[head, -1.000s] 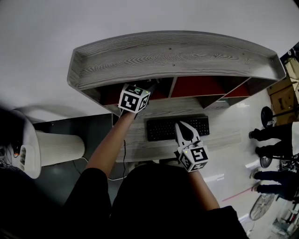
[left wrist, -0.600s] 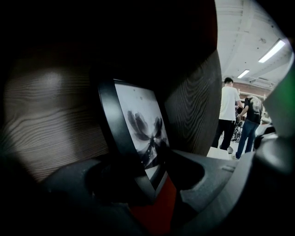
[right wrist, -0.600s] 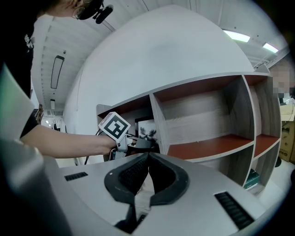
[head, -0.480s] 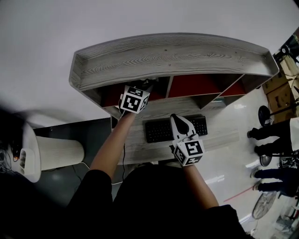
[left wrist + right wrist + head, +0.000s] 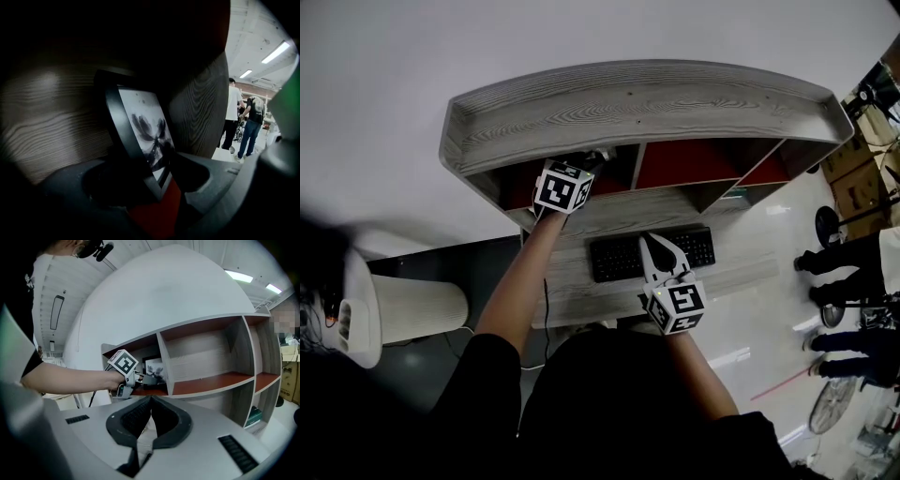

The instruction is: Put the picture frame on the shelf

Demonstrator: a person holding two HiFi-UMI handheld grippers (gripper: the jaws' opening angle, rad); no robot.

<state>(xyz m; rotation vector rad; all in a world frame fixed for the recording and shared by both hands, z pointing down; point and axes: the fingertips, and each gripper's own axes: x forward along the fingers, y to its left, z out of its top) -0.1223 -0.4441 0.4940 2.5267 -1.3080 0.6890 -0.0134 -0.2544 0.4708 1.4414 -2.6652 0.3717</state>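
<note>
At the far left of the head view a white ribbed cylinder [image 5: 412,300] stands on the floor beside the desk [image 5: 581,298]. In that view the left gripper [image 5: 596,159] reaches under the top board of the shelf [image 5: 647,108]. Little more than its marker cube shows there, and the board hides what it reaches for.

The left gripper view fills that in. The picture frame [image 5: 140,124], black-edged with a dark flower print, stands on the compartment's red floor [image 5: 157,213]. It leans back toward the wood-grain rear panel, just beside the upright divider [image 5: 201,103] on its right. Its lower corner lies between the jaws, which have just been opening and stand apart from it, so the frame is released.

The right gripper view shows which compartment this is: the leftmost of the upper row, with the frame close to that compartment's right wall.

Further right, the right gripper [image 5: 652,242] hangs above the keyboard [image 5: 623,258]. Its own view shows the jaws closed tip to tip with nothing gripped.

At the right edge, the left gripper view shows two people [image 5: 248,124] standing in the room beyond the shelf. The head view catches only legs there.

The left arm is stretched forward almost straight, its bare forearm coming out of a black sleeve and the gripper tipped slightly downward into the compartment. The right arm is bent and held close to the body, its gripper roughly level and pointed at the shelf.
</note>
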